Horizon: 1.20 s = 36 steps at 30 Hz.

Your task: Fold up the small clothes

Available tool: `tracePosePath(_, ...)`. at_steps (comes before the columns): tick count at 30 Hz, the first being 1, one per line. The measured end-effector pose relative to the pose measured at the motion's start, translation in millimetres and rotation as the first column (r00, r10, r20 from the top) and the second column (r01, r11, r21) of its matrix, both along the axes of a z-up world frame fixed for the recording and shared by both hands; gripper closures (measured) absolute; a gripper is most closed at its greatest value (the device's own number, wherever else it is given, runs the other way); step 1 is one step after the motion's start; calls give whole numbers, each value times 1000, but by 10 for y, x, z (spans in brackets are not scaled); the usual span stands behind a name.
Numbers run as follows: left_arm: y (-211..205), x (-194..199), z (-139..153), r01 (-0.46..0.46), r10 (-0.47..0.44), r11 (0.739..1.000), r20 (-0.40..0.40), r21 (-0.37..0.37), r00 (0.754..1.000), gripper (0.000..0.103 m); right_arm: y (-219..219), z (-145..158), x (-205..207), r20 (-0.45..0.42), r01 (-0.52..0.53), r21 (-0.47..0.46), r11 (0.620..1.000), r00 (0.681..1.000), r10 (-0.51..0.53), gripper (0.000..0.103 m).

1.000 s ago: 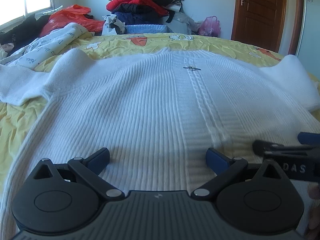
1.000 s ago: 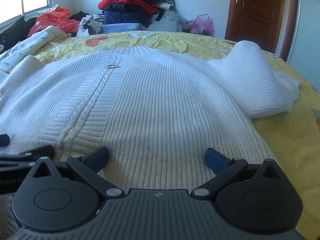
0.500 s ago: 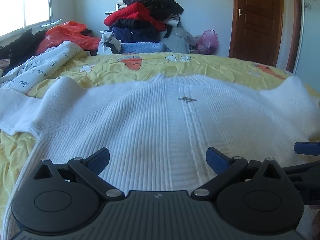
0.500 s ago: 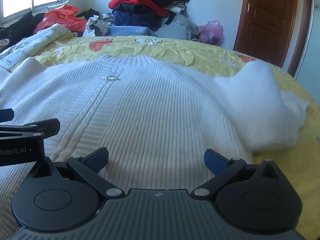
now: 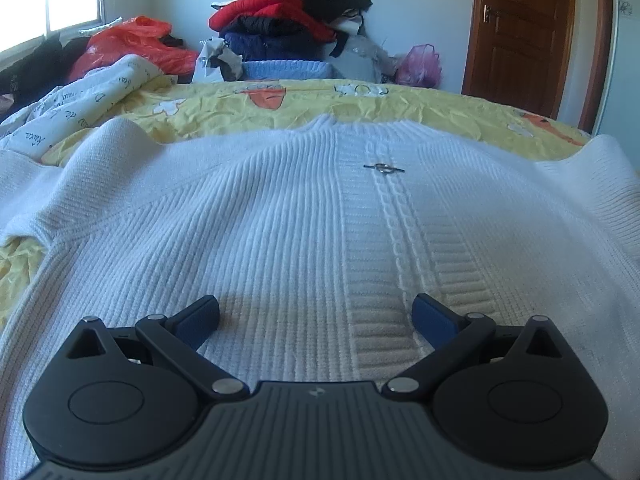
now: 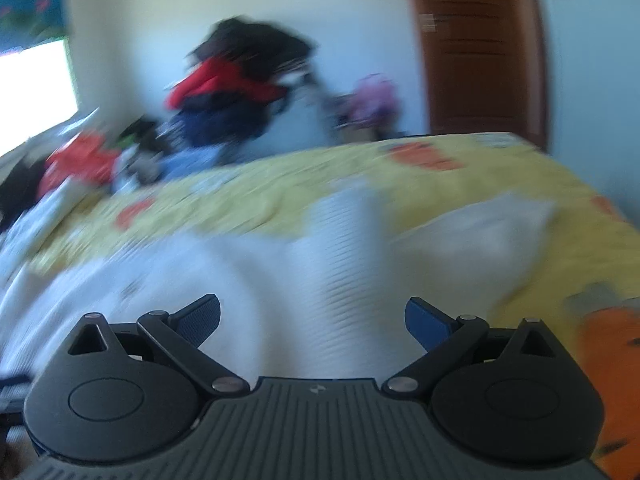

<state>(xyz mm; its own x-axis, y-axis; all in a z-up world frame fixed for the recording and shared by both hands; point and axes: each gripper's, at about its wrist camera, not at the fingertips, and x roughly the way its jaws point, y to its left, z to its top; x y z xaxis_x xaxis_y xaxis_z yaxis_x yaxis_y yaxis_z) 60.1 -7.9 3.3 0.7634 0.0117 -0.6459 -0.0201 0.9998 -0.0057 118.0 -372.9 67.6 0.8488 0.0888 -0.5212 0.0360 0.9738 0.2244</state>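
Fingers (image 5: 198, 316) of both grippers spread wide, holding nothing, above the white sweater (image 5: 280, 232).
The right view is blurred; it probably should pinch the sleeve (image 6: 472, 236) at centre-right.

both wrist views low over the white sweater (image 5: 280, 220), facing the door (image 5: 520, 28), right view blurred

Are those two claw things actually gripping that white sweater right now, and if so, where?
No. Both the left gripper and the right gripper are open, nothing between their fingers. The white sweater lies spread on the bed.
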Motion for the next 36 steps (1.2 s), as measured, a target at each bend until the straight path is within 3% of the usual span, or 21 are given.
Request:
tracePosePath(3,-22,8,-19,-1,1,1000,-1,10,1000,0,-728,32,123,-6,144,129,981,989,-145,10)
tracePosePath(7,-59,15,-30,-2,2,999,-2,32,1000,0,-1572,-100,442,-119,301,325,897,953,-277,22)
tracePosePath(11,-58,16,-31,0,0,1000,-2,30,1000,0,-1943,-308,771,-168,369,444,816,929,-329,34)
tracePosePath(13,-60,16,-32,-1,1,1000,-2,30,1000,0,-2018,-438,975,-196,399,455,796,917,-348,40)
tracePosePath(17,-58,16,-32,-1,1,1000,-2,30,1000,0,-2032,-639,1231,-249,465,394,793,884,-395,41)
tracePosePath(20,-56,14,-32,-1,1,1000,-2,30,1000,0,-1980,-719,1261,-198,454,387,802,891,-409,40)
tracePosePath(21,-59,15,-34,-1,1,1000,-2,31,1000,0,-1963,-740,1266,-179,448,378,810,894,-411,54)
tracePosePath(22,-57,14,-34,-1,1,1000,-2,30,1000,0,-1940,-758,1282,-169,438,361,823,899,-404,78)
tracePosePath(23,-55,13,-33,-1,1,1000,-2,30,1000,0,-1920,-777,1332,-183,443,328,835,896,-404,91)
tracePosePath(29,-56,17,-32,0,0,1000,-2,28,1000,0,-1782,-523,1122,-44,399,328,856,912,-408,90)
tracePosePath(33,-58,26,-31,1,0,1000,-2,24,1000,0,-1432,2,907,115,280,301,911,938,-327,90)
tracePosePath(36,-45,36,-29,2,-2,1000,-1,8,1000,0,-1010,509,579,262,142,294,945,939,-222,90)
